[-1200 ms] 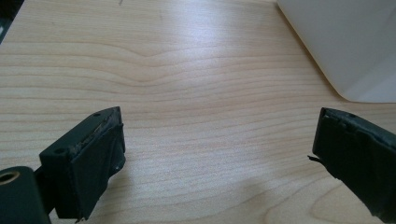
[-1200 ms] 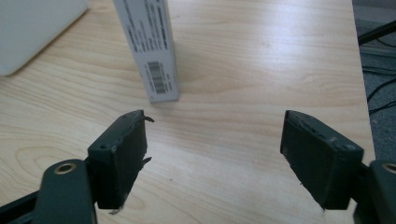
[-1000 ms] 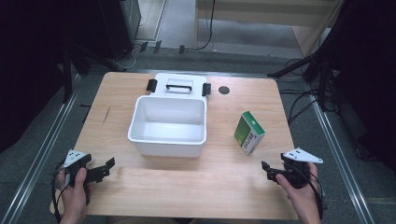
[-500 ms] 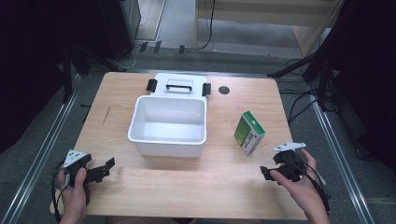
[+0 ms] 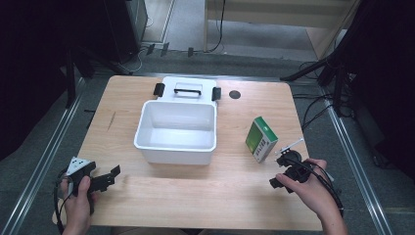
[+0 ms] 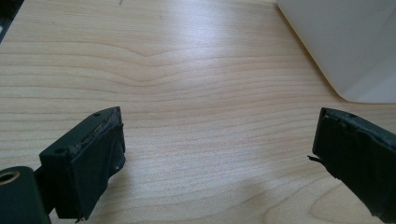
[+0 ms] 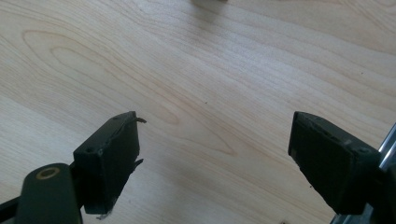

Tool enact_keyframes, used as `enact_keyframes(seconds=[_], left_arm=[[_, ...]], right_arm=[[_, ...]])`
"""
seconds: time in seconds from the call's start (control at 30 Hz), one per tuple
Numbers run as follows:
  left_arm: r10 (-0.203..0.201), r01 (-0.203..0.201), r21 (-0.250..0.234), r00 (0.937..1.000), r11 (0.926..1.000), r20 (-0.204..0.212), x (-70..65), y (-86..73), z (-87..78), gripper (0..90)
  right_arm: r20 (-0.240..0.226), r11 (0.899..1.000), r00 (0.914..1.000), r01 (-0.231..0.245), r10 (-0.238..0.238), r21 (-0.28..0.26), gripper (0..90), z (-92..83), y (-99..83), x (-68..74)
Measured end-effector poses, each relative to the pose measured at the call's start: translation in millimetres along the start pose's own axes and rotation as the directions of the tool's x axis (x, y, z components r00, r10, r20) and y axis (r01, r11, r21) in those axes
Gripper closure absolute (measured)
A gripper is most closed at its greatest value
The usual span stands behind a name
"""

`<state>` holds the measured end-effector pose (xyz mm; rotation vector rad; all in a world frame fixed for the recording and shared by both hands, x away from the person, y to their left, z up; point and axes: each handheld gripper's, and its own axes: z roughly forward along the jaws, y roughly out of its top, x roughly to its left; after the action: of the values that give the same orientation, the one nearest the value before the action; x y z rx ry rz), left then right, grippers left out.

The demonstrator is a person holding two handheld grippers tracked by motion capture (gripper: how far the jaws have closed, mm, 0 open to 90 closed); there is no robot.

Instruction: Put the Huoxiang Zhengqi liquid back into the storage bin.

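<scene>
A white plastic bin [image 5: 176, 129] stands open at the middle of the wooden table [image 5: 195, 200], and its lid [image 5: 186, 88] with black latches lies just behind it. To the right of the bin stands a small green and white box [image 5: 261, 138]. My left gripper [image 5: 110, 177] rests near the front left corner, open, with bare wood between its jaws [image 6: 219, 121] and the bin's corner [image 6: 345, 42] ahead to the right. My right gripper [image 5: 277, 171] is open just in front of the green box, over bare wood [image 7: 215, 120].
A small black round disc [image 5: 235, 94] lies near the table's back edge, right of the lid. Metal rails run along both sides of the table. Dark stands and cables crowd the floor at the right.
My right gripper has moved left and forward, closer to the green box, and has turned in the hand. The left gripper has stayed in place.
</scene>
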<state>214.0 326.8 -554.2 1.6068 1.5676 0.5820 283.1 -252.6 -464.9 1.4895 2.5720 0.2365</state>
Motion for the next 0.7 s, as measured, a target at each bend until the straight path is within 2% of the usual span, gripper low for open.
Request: enact_keyframes(seconds=[0.03, 0.1, 0.2, 0.7], left_arm=[[0.000, 0.000, 0.001, 1.0000, 1.0000, 0.000, 0.0, 0.0, 0.0, 3.5], [-0.001, 0.001, 0.001, 1.0000, 1.0000, -0.001, -0.1, 0.1, 0.2, 3.4], [-0.001, 0.001, 0.001, 1.0000, 1.0000, -0.001, 0.0, 0.1, 0.1, 3.5], [-0.001, 0.001, 0.001, 1.0000, 1.0000, -0.001, 0.0, 0.0, 0.2, 3.5]], right_arm=[[-0.018, 1.000, 0.9997, -0.014, 0.014, 0.021, 17.5, -1.7, 4.1, -1.4], [-0.026, 1.000, 0.9995, -0.018, 0.019, 0.025, 17.4, -2.5, 5.8, -1.7], [-0.021, 0.999, 0.9992, -0.033, 0.034, 0.036, 17.4, -6.2, 13.1, -1.3], [-0.020, 0.998, 0.9993, -0.032, 0.033, 0.048, 17.8, -16.9, 34.5, -0.9]])
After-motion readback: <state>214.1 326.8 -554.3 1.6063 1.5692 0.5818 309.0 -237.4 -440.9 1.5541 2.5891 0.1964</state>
